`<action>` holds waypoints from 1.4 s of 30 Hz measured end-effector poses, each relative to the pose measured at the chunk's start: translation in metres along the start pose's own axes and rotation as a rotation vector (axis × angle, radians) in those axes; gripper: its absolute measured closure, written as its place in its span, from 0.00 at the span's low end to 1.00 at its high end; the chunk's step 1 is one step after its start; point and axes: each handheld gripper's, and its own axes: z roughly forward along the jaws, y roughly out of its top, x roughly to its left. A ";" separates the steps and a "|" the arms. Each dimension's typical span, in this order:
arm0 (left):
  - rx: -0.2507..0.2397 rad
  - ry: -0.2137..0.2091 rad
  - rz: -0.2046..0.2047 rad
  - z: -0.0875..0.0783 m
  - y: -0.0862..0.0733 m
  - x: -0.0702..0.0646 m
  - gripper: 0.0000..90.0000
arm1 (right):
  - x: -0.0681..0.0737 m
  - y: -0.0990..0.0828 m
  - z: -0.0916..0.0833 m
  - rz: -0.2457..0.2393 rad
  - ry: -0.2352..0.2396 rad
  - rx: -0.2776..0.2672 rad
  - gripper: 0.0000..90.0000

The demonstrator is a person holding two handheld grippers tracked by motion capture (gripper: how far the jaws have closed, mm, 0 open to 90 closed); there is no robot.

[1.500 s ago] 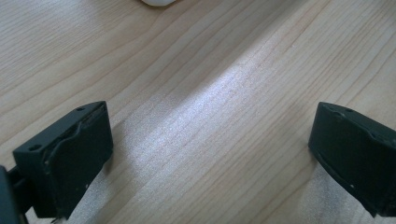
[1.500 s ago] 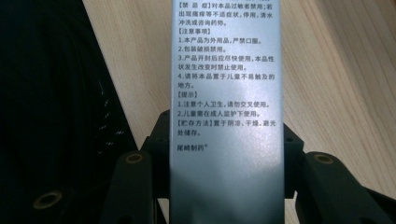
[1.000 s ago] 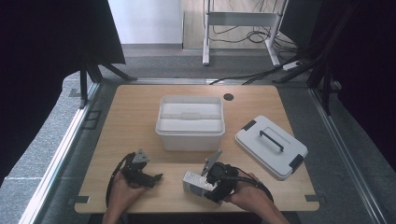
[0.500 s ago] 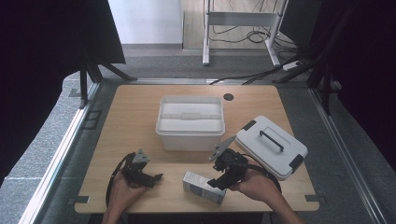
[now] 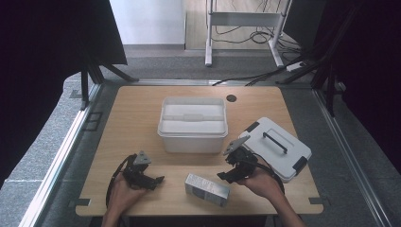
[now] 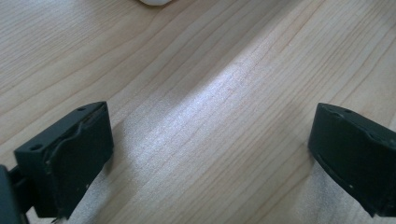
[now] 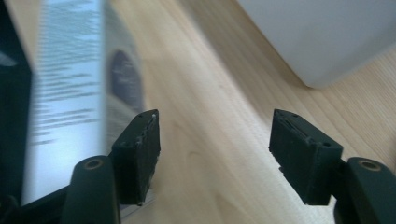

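A small grey-and-white carton [image 5: 207,189] lies flat near the table's front edge; its printed side [image 7: 70,93] shows blurred just left of my right gripper's jaws. My right gripper [image 5: 227,170] [image 7: 215,135] hovers just right of the carton. Its jaws have just been opening and stand open over bare wood, with nothing between them. My left gripper [image 5: 156,179] [image 6: 210,140] rests at the front left, open wide over bare table. The white bin [image 5: 193,124] stands mid-table without its lid, and its wall [image 7: 327,37] is close beyond the right gripper.
The bin's white lid [image 5: 275,147], with dark handle and clips, lies on the table right of the right hand. A cable hole [image 5: 231,98] sits at the table's back. The bin's rounded corner [image 6: 154,1] peeks in above the left gripper.
My right gripper has drawn away from the carton, moving right and back toward the lid. The carton stays lying near the front edge. The left gripper has not moved.
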 end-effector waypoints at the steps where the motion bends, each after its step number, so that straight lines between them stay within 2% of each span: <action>1: 0.008 -0.004 0.000 0.000 0.001 0.001 0.01 | -0.003 -0.002 0.004 0.005 -0.004 0.000 0.34; 2: 0.009 -0.010 0.001 -0.001 0.004 0.003 0.01 | -0.009 -0.005 0.009 0.012 -0.025 -0.008 0.31; 7: -0.016 -0.046 0.003 -0.005 0.013 0.010 0.00 | -0.020 -0.010 0.017 0.031 -0.054 -0.052 0.24; 8: -0.035 -0.070 0.004 -0.007 0.021 0.015 0.00 | -0.025 -0.011 0.020 0.045 -0.066 -0.077 0.18; 9: -0.035 -0.070 0.004 -0.007 0.021 0.015 0.00 | -0.025 -0.011 0.020 0.045 -0.066 -0.077 0.18; 10: -0.053 -0.088 0.010 -0.010 0.030 0.020 0.00 | -0.030 -0.011 0.022 0.055 -0.078 -0.110 0.14; 11: -0.053 -0.088 0.010 -0.010 0.030 0.020 0.00 | -0.030 -0.011 0.022 0.055 -0.078 -0.110 0.14; 14: -0.070 -0.110 0.030 -0.013 0.046 0.026 0.00 | -0.036 -0.008 0.026 0.077 -0.105 -0.167 0.12; 16: -0.071 -0.127 0.052 -0.013 0.062 0.030 0.00 | -0.043 -0.005 0.031 0.091 -0.118 -0.209 0.02; 17: -0.071 -0.127 0.052 -0.013 0.062 0.030 0.00 | -0.043 -0.005 0.031 0.091 -0.118 -0.209 0.02; 18: -0.054 -0.124 0.090 -0.012 0.071 0.032 0.00 | -0.048 -0.002 0.035 0.097 -0.123 -0.228 0.00; 19: -0.054 -0.124 0.090 -0.012 0.071 0.032 0.00 | -0.048 -0.002 0.035 0.097 -0.123 -0.228 0.00; 23: -0.053 -0.124 0.095 -0.007 0.088 0.037 0.00 | -0.056 0.004 0.042 0.103 -0.118 -0.255 0.00; 27: -0.052 -0.128 0.128 0.000 0.104 0.037 0.00 | -0.064 0.014 0.047 0.107 -0.119 -0.285 0.01; 28: -0.052 -0.128 0.128 0.000 0.104 0.037 0.00 | -0.065 0.015 0.047 0.110 -0.123 -0.292 0.02; 29: -0.042 -0.106 0.157 0.002 0.107 0.035 0.00 | -0.066 0.017 0.046 0.107 -0.119 -0.301 0.04; 35: -0.066 -0.121 0.148 0.000 0.103 0.032 0.00 | -0.065 0.019 0.044 0.107 -0.121 -0.291 0.04; 42: -0.058 -0.138 0.159 -0.006 0.096 0.021 0.00 | -0.058 0.013 0.037 0.095 -0.091 -0.277 0.03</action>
